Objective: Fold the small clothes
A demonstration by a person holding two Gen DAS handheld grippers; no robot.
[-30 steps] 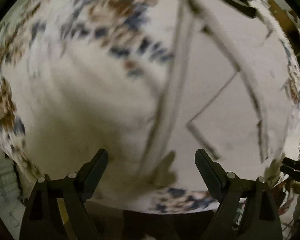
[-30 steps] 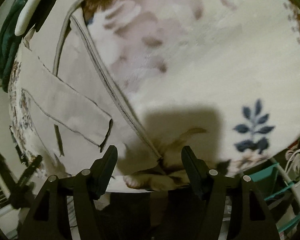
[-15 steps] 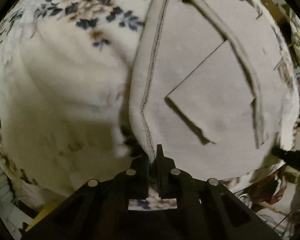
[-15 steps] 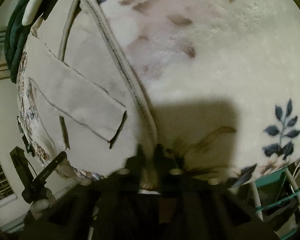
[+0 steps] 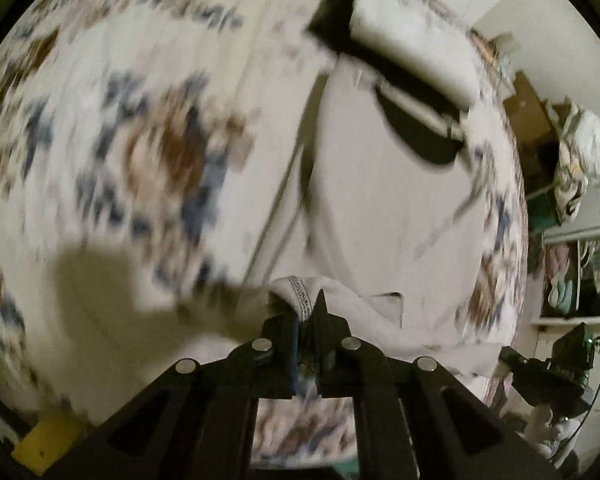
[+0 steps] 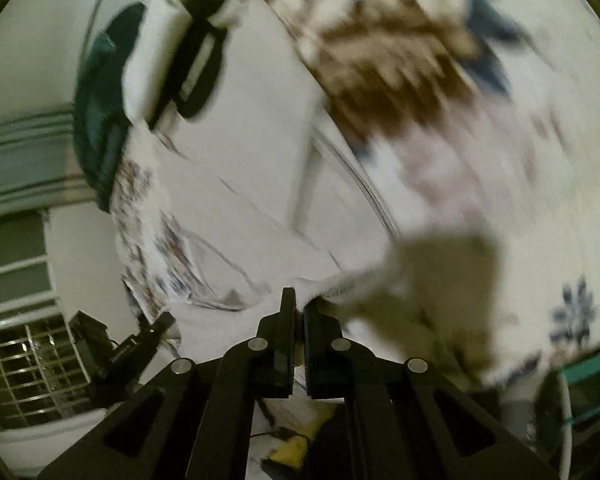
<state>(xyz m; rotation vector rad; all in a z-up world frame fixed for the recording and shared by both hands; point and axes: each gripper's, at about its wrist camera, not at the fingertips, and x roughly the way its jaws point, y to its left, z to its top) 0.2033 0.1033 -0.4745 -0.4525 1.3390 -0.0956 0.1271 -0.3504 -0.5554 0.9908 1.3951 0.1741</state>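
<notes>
1. A small pale grey garment [image 5: 380,208] is spread on a floral blanket [image 5: 100,160], with its near edge raised off the blanket at two points.
2. The stitched hem of the garment is clamped in the left hand-held gripper [image 5: 308,320], whose jaws are drawn together on the cloth.
3. Another part of the near edge is pinched between the closed jaws of the right hand-held gripper [image 6: 296,312]; the garment [image 6: 240,200] is seen stretching away from it.
4. The step in hand is judged to be the start of a fold, with the near edge gripped and lifted.
5. Next, both corners would need to be carried evenly toward the far edge and laid flat before release.
6. Folded dark and white clothes [image 5: 400,52] are seen beyond the garment; much of both views is blurred.
</notes>
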